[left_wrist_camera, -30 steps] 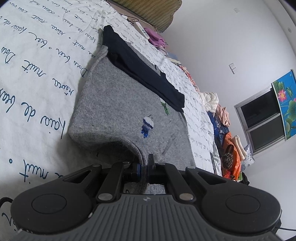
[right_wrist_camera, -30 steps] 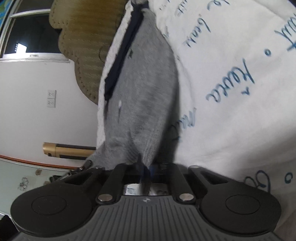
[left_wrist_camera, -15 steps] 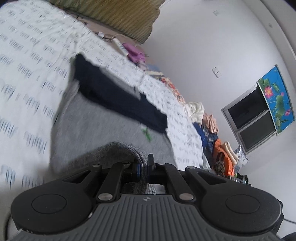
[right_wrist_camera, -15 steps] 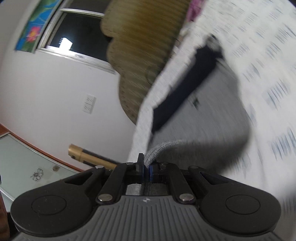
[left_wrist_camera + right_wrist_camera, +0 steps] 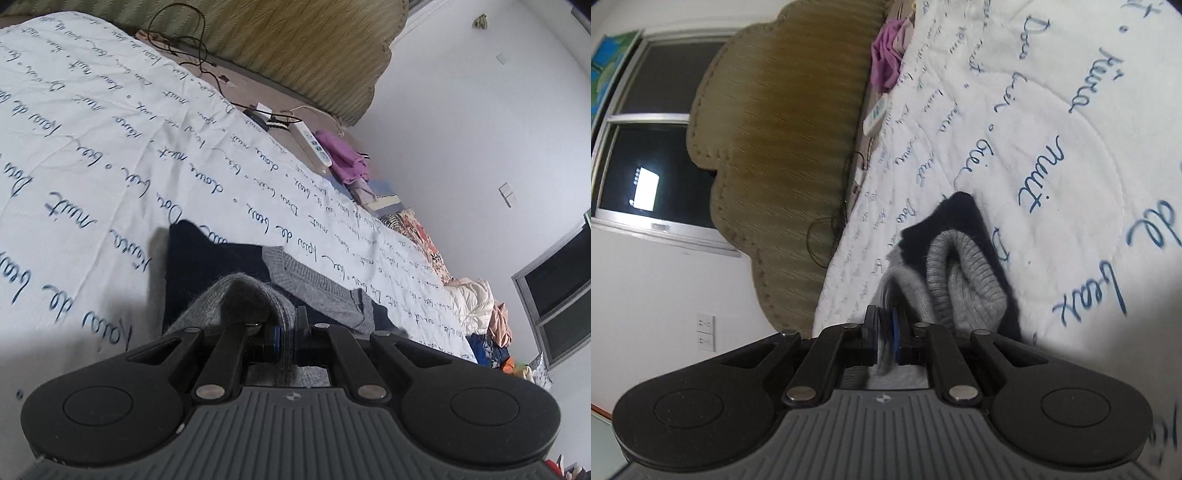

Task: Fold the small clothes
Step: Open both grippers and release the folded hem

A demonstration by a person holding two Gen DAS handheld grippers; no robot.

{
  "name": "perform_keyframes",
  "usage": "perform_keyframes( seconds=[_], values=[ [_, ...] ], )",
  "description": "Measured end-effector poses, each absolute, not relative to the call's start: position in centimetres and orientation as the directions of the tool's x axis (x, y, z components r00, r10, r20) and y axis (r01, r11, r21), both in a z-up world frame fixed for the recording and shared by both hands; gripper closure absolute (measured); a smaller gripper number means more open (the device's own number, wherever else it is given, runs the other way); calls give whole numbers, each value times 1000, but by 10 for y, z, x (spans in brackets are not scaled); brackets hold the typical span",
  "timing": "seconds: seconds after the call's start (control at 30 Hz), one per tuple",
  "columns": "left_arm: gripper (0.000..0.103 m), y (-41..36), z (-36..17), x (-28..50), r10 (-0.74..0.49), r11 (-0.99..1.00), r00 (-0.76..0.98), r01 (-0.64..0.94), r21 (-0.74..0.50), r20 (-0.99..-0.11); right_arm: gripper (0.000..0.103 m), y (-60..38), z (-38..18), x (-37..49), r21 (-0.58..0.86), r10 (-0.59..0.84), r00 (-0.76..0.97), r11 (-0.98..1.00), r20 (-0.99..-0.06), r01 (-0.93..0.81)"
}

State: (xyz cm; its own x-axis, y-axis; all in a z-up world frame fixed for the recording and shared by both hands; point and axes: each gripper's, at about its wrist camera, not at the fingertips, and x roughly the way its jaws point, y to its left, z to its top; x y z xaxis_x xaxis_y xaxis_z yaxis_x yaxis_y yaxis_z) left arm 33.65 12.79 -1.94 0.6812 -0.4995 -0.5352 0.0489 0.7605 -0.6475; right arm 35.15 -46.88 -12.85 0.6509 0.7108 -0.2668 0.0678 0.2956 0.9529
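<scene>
Both of my jaws hold one grey sweater [image 5: 314, 290], which lies on the white quilt [image 5: 110, 147] of the bed, well short of the headboard [image 5: 295, 48].

My left jaws are clamped together on a ribbed grey edge [image 5: 243, 295] of the sweater. That edge humps up in a fold just in front of them. Past the fold, towards the headboard, a navy part [image 5: 207, 254] of the sweater lies flat on the quilt, with more grey knit beside it.

My right jaws have just been opening a little. They are only slightly apart, and grey knit fills the narrow gap between their pads, so they are pinching the cloth. The cloth right at the pads is blurred. In the right wrist view, a thick ribbed roll [image 5: 964, 273] of the sweater bulges just beyond them on the headboard side, resting on the navy part [image 5: 960, 210].

Blue handwriting is printed all over the quilt. At the foot of the headboard lie a white power strip [image 5: 314, 144], a black cable [image 5: 184, 37] and a crumpled purple cloth [image 5: 343, 158]. Farther from the headboard, along the quilt's edge by the white wall, sits a heap of clothes [image 5: 476, 302]. A dark window [image 5: 657, 184] shows behind the headboard in the right wrist view.
</scene>
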Motion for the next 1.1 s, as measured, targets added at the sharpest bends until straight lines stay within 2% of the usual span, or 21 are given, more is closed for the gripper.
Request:
perform_keyframes(
  seconds=[0.07, 0.1, 0.13, 0.17, 0.2, 0.27, 0.43, 0.47, 0.5, 0.57, 0.6, 0.67, 0.73, 0.83, 0.87, 0.93, 1.0, 1.03, 1.07, 1.1],
  values=[
    [98, 129, -19, 342, -504, 763, 673, 53, -644, -541, 89, -473, -132, 356, 960, 712, 655, 271, -253, 76],
    [98, 129, -18, 345, -502, 768, 670, 54, -638, -547, 79, -477, -132, 363, 961, 714, 653, 262, -254, 87],
    [96, 130, -18, 348, -499, 772, 668, 53, -633, -553, 75, -479, -132, 368, 962, 716, 651, 258, -253, 91],
    [91, 131, -19, 350, -497, 775, 666, 51, -630, -556, 65, -481, -130, 370, 963, 712, 657, 257, -247, 85],
    [92, 132, -20, 352, -490, 778, 664, 42, -627, -564, 56, -483, -128, 371, 962, 704, 666, 261, -246, 79],
    [92, 136, -23, 362, -473, 781, 665, 14, -624, -578, 48, -486, -122, 377, 961, 691, 680, 263, -245, 79],
    [87, 137, -22, 386, -446, 788, 685, -5, -616, -576, 41, -492, -115, 385, 962, 660, 717, 267, -224, 55],
    [78, 135, -22, 388, -435, 797, 687, -8, -604, -582, 35, -490, -114, 387, 955, 663, 707, 289, -246, 61],
    [61, 133, -21, 391, -430, 802, 683, -12, -597, -591, 33, -487, -112, 389, 947, 667, 697, 316, -264, 57],
    [43, 131, -16, 389, -416, 814, 700, 1, -581, -581, 33, -481, -108, 389, 936, 676, 682, 349, -280, 39],
    [38, 130, -11, 386, -406, 824, 719, 21, -566, -565, 33, -477, -104, 389, 929, 676, 679, 368, -286, 25],
    [38, 130, 1, 379, -387, 843, 749, 51, -535, -538, 32, -469, -94, 388, 912, 680, 672, 410, -292, -19],
    [37, 119, 11, 370, -329, 896, 791, 89, -435, -516, 32, -457, -83, 390, 876, 664, 673, 480, -327, -47],
    [36, 73, 7, 366, -139, 990, 810, 133, -53, -569, 32, -431, -65, 402, 661, 505, 682, 749, -530, -40],
    [36, 64, 0, 367, -110, 990, 809, 139, 6, -578, 32, -422, -64, 408, 584, 460, 670, 811, -583, -48],
    [36, 54, -14, 375, -93, 988, 788, 149, 42, -608, 33, -406, -68, 421, 459, 400, 625, 885, -670, -74],
    [37, 50, -28, 387, -67, 990, 762, 131, 52, -644, 36, -398, -75, 428, 408, 379, 596, 908, -708, -92],
    [40, 48, -36, 394, -45, 991, 745, 119, 66, -665, 42, -397, -76, 428, 407, 387, 600, 907, -700, -111],
    [43, 45, -42, 399, -39, 990, 731, 122, 74, -682, 68, -395, -76, 430, 406, 395, 595, 905, -700, -124],
    [56, 45, -47, 403, -40, 989, 721, 129, 77, -691, 85, -396, -75, 430, 408, 401, 590, 904, -700, -131]
  ],
)
